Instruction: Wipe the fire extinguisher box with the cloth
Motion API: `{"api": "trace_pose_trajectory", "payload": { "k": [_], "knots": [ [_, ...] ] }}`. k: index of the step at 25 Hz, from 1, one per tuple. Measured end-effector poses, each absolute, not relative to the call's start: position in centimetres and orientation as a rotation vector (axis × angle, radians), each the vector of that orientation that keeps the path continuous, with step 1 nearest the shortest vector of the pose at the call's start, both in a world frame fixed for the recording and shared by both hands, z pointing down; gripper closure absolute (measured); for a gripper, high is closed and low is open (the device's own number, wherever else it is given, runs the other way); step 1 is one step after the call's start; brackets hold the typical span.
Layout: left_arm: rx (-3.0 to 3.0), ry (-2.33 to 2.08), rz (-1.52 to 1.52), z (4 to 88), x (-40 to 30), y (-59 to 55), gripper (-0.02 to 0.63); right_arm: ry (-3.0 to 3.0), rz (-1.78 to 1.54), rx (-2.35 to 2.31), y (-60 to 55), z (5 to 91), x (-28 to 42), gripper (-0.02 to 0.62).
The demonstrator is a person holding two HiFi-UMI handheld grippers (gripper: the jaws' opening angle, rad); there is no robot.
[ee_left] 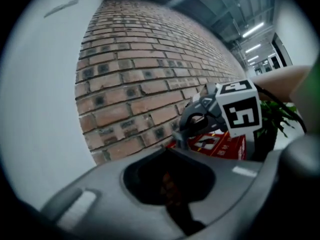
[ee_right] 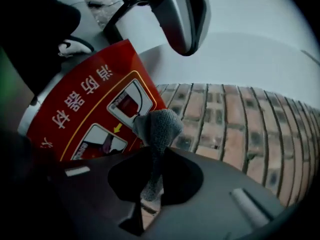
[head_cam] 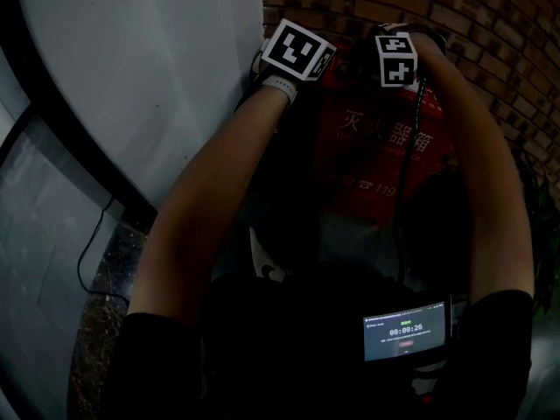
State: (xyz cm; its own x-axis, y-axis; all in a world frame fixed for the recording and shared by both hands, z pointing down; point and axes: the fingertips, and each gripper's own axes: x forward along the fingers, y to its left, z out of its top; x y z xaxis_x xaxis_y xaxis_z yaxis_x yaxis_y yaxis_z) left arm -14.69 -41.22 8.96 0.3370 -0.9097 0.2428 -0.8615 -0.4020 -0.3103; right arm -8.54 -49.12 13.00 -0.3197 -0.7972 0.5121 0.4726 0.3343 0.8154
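Right gripper fingers pinched shut on grey cloth near red fire extinguisher box, left gripper fingers closed, empty

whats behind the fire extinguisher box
A brick wall stands behind the red fire extinguisher box, with a white wall to its left. Whether box and bricks touch cannot be seen: the left gripper and right gripper cover its far edge.
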Motion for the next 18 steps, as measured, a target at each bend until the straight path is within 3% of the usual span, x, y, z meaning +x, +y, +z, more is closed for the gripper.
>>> {"api": "trace_pose_trajectory", "payload": {
  "k": [10, 18],
  "knots": [
    [-2.508, 1.645, -0.569, 11.1, -16.2, -41.3, 0.604, -1.324, -1.356, 0.188, -48.4, 16.2, -13.1, 0.571],
    [-2.508, 1.596, -0.562, 10.2, -14.3, -41.1, 0.604, -1.356, -1.341, 0.163, -48.0, 16.3, -12.2, 0.571]
  ]
}}
